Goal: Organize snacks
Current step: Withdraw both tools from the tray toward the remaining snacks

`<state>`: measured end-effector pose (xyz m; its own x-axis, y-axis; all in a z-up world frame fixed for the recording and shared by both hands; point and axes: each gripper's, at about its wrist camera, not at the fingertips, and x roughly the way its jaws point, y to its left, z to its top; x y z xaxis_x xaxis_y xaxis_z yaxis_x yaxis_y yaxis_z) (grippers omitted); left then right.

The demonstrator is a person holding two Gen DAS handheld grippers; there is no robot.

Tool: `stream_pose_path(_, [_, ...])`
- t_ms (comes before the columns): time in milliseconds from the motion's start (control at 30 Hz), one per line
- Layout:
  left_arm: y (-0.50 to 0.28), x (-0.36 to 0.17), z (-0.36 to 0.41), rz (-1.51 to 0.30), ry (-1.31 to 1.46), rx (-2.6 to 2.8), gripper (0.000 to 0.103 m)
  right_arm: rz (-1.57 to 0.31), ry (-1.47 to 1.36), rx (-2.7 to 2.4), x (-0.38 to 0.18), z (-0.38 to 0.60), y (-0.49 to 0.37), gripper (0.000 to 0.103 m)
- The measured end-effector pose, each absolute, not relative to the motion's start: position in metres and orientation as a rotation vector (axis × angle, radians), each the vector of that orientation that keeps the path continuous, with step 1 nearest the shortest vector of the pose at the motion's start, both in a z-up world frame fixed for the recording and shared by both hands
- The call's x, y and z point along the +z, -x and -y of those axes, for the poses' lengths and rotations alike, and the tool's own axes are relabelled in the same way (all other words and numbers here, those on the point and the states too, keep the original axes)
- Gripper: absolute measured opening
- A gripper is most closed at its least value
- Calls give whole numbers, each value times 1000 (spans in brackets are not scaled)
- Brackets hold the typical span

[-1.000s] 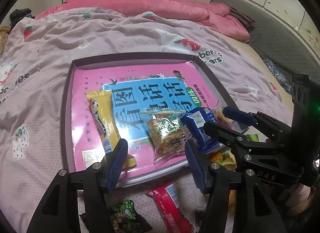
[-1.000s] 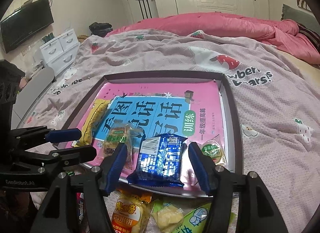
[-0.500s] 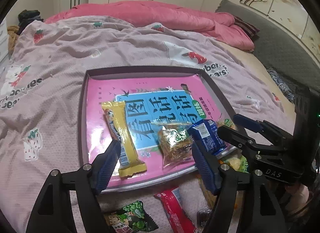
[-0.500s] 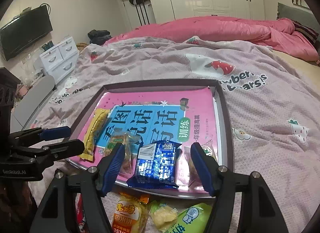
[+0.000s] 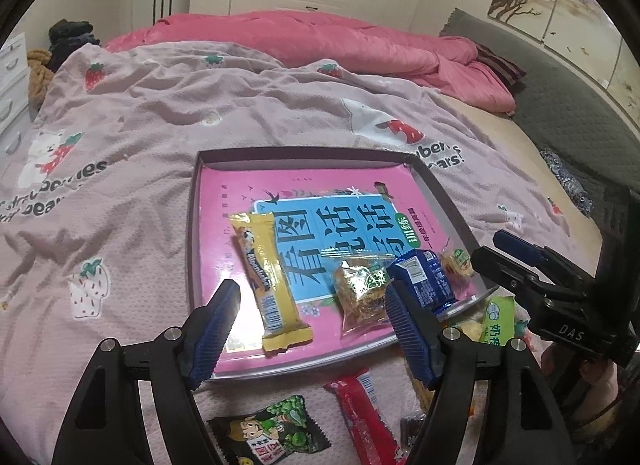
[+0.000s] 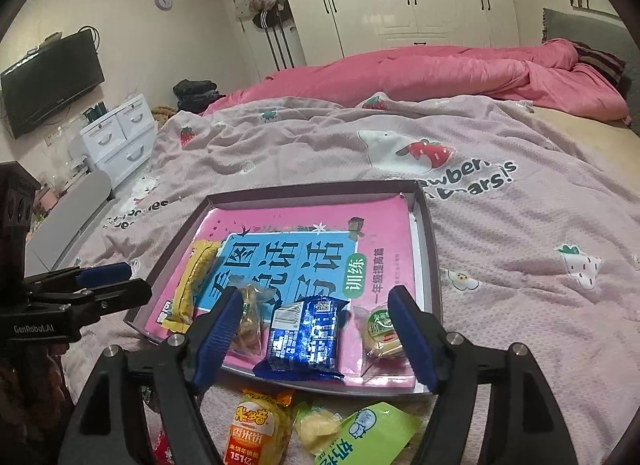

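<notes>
Both grippers hover with nothing between their fingers: the left gripper (image 5: 312,321) is spread wide over the near edge of the tray (image 5: 316,154), and the right gripper (image 6: 316,329) is likewise spread above the tray's near right part. Lying on the pink blanket (image 5: 140,137), the tray holds a pink book (image 5: 224,201) with a blue title panel. On the book, from left to right, sit a long yellow bar (image 5: 266,279), a clear-wrapped brown snack (image 5: 360,291), a blue packet (image 6: 306,335) and a small round cake in a green-labelled wrapper (image 6: 380,331). The blue packet lies between the right gripper's fingers from that camera, untouched, its near end hanging over the tray's near rim. Nearer than the tray, loose on the blanket, are a black-and-green packet (image 5: 268,435), a red bar (image 5: 362,413), an orange rice-cracker pack (image 6: 256,427), a small yellow snack (image 6: 316,425) and a light green pouch (image 6: 368,437). At the far side a pink quilt (image 5: 320,41) is bunched up before white wardrobes (image 6: 400,1).
</notes>
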<state>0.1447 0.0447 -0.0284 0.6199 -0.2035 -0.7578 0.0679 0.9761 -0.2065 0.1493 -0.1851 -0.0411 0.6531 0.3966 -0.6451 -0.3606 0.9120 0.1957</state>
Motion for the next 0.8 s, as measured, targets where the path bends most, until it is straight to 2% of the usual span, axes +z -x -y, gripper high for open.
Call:
stream_pose_path(133, [-142,-23,-49,-881,170,-149,76,-728,-44,432,-37,185,-145,79])
stream_pose_path(800, [-126,-9,-55,-859,178,-153,77,-685,-65,388,-21,202,-130,81])
